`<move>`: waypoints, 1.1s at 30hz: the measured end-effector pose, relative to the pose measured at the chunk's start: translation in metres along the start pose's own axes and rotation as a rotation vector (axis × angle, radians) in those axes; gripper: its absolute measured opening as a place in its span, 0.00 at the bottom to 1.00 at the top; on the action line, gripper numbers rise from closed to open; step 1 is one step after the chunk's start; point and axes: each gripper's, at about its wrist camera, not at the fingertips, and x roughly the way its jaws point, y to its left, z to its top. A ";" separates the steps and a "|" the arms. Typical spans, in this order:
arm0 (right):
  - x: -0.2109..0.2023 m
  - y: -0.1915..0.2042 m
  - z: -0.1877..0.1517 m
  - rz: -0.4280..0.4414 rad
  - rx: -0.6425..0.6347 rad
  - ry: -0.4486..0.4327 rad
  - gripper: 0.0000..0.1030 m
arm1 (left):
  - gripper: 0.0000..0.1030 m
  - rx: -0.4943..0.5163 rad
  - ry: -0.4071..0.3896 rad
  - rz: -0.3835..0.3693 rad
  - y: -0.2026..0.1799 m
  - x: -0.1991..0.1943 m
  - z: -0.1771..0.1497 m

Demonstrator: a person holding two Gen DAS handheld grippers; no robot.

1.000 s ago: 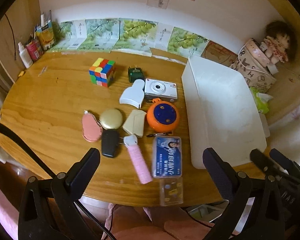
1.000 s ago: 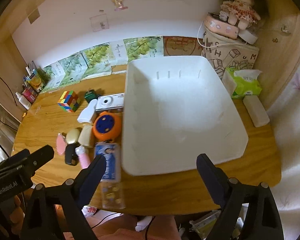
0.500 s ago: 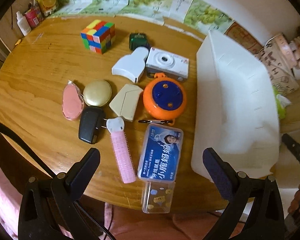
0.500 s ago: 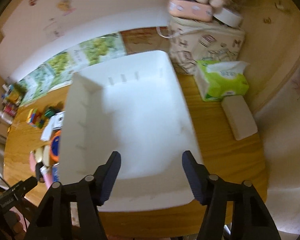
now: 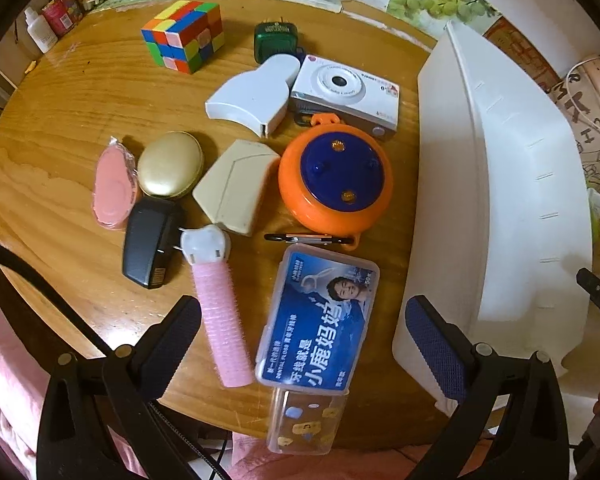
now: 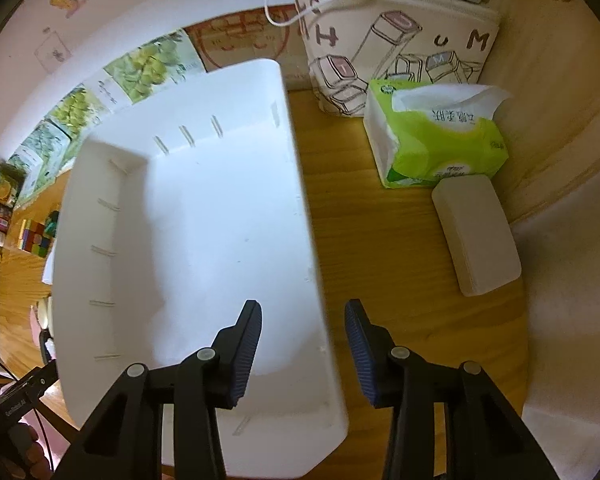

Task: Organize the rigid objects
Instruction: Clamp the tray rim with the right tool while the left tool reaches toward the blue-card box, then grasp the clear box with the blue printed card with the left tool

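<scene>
Left claw (image 5: pixel 302 354) is hovering wide apart over the blue floss box (image 5: pixel 318 322) near the desk's (image 5: pixel 60 92) front edge, probably lining up a pick. Right claw (image 6: pixel 303 354), half apart and gripping nothing, is straddling the right wall of the empty white bin (image 6: pixel 204 216), likely to steady it.

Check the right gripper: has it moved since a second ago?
Yes. The right gripper has closed in on the white bin's right wall, jaws narrower and straddling it.
</scene>
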 end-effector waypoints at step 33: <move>0.043 0.015 -0.017 0.023 -0.358 -0.001 0.04 | 0.86 0.011 0.075 -0.011 -0.004 0.042 0.007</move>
